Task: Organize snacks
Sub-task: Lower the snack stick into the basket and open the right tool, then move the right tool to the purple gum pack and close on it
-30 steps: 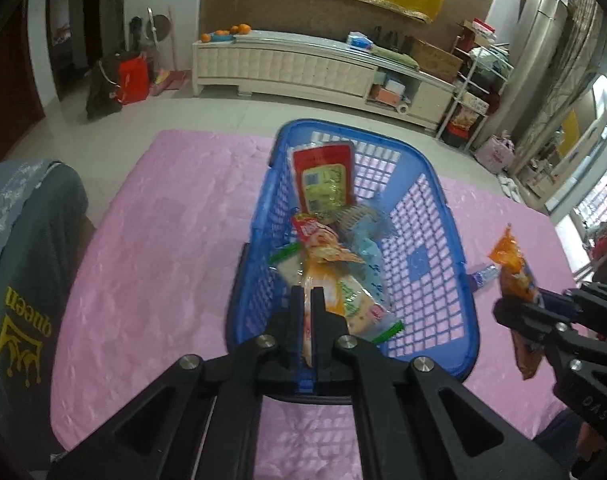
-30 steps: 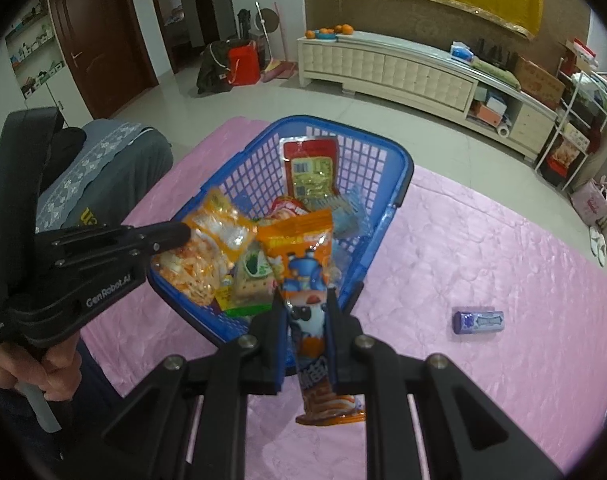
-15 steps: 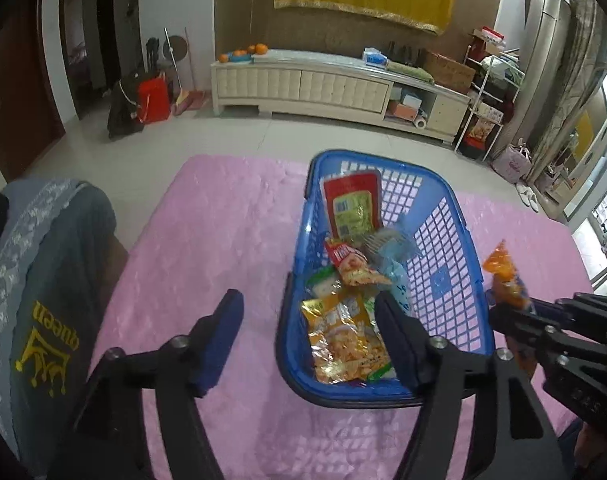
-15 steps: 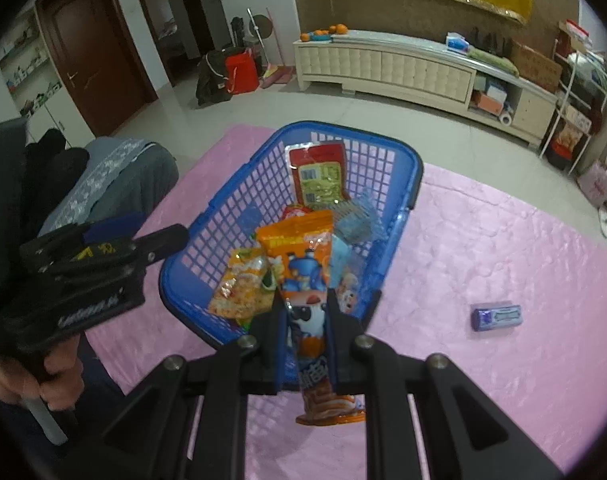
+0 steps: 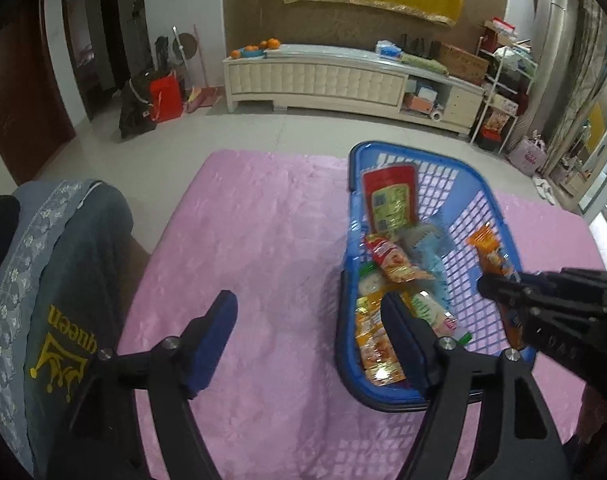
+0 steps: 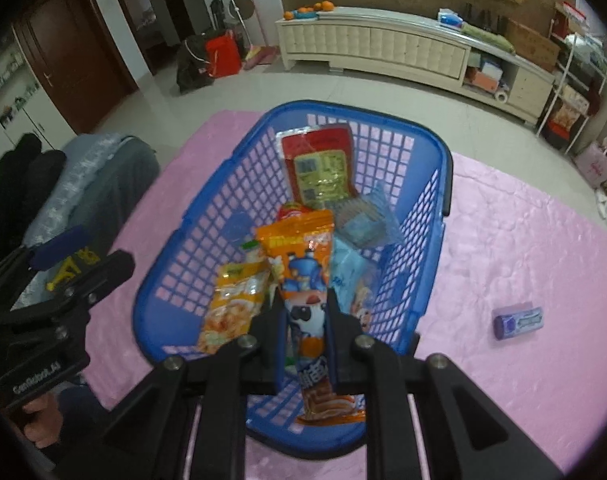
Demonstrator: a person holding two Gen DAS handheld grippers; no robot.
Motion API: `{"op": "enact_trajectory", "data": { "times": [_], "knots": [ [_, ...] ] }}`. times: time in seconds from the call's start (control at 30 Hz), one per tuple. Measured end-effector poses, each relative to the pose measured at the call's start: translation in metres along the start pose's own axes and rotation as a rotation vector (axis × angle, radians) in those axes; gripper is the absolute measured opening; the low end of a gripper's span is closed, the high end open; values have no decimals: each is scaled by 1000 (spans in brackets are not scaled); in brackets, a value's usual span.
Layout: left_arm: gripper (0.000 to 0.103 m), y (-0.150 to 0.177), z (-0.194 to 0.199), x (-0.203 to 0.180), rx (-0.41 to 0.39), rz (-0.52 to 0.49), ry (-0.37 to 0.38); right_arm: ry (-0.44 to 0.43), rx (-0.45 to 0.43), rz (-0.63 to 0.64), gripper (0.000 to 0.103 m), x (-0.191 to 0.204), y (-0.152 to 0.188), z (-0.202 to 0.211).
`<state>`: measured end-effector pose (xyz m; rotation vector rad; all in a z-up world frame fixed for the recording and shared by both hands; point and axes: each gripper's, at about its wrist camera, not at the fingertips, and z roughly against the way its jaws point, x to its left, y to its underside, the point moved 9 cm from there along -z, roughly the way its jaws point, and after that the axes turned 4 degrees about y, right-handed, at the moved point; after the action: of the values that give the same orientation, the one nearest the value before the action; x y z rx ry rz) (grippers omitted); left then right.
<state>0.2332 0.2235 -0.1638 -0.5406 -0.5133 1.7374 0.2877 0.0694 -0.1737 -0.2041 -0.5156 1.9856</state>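
Right gripper (image 6: pixel 306 320) is clamped tight on the orange snack pack (image 6: pixel 303 280), poised over the blue basket (image 6: pixel 435 200). Best to dip below the rim, then release. Left gripper (image 5: pixel 307 320) gapes wide, empty, 1 finger over the basket's edge.

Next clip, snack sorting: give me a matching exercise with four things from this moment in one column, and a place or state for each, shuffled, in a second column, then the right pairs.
Things:
1. orange snack packet
2. purple gum pack
3. red packet
4. left hand-held gripper

Places or states:
A. lying on the pink cloth, outside the blue basket
B. open, nothing between its fingers
C. clamped in the right hand-held gripper, over the basket
D. propped against the basket's far wall

Pairs: 1-C, 2-A, 3-D, 4-B
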Motion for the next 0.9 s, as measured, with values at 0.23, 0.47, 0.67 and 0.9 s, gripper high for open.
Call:
{"op": "enact_trajectory", "data": {
  "times": [0.23,0.47,0.67,0.9],
  "knots": [
    [72,5,7,6,0,26,-5,29,-6,-15,21,-6,-12,-4],
    [72,4,12,3,-15,23,-36,108,-44,1,75,-21,-12,7],
    [72,3,18,-26,-7,-17,6,67,-59,-49,78,-45,-6,29],
    [72,-7,16,-69,14,-52,37,46,-79,-81,85,-79,-3,50]
  ]
}}
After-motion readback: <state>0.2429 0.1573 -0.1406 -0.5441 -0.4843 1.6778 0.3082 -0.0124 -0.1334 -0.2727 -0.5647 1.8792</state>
